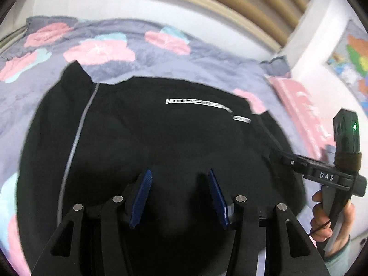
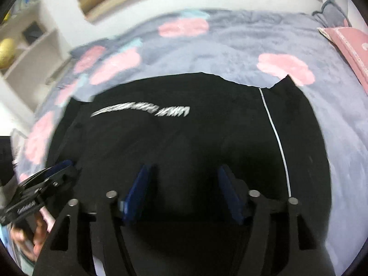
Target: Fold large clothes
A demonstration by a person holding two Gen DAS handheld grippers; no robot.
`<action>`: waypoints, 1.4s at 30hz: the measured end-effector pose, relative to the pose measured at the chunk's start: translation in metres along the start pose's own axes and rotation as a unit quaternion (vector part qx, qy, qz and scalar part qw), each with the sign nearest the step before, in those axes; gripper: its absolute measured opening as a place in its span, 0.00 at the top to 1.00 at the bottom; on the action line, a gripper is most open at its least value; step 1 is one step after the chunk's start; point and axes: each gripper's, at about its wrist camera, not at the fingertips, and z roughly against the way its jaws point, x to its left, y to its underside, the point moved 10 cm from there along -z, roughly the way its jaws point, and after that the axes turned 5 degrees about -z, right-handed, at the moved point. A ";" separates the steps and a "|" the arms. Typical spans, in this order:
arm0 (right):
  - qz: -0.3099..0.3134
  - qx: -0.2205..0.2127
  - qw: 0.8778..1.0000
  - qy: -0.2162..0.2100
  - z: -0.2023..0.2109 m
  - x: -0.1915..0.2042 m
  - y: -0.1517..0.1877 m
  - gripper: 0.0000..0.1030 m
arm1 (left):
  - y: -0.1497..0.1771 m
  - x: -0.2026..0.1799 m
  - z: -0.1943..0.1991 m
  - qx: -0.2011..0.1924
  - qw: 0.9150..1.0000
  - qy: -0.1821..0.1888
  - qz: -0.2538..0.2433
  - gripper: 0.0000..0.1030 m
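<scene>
A black garment (image 1: 142,142) with white lettering (image 1: 202,105) is spread flat on the bed's grey, pink-flowered blanket (image 1: 138,46). The left tongs (image 1: 179,195) are held spread above its near edge, nothing pinched between them. The right tongs (image 2: 184,191) are likewise spread and empty. A pink pillow (image 2: 349,46) is seen at far right.

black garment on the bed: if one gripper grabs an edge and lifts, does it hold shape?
Probably not. The black garment lies limp with wavy edges on the quilt, so it should droop and trail. Its spread suggests some weight. Both grippers, left and right, are open, holding nothing.
</scene>
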 end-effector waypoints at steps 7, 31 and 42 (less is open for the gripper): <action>0.048 0.007 0.998 0.028 0.030 0.012 0.061 0.34 | 0.037 -0.006 0.015 0.021 1.000 -0.021 -0.003 0.43; 0.028 -0.019 0.997 0.071 0.120 -0.073 0.065 0.25 | 0.014 0.090 0.138 -0.035 0.996 -0.017 0.082 0.27; -0.054 -0.031 0.995 0.080 0.093 -0.150 0.026 0.25 | 0.016 0.155 0.066 -0.011 0.994 -0.033 0.100 0.27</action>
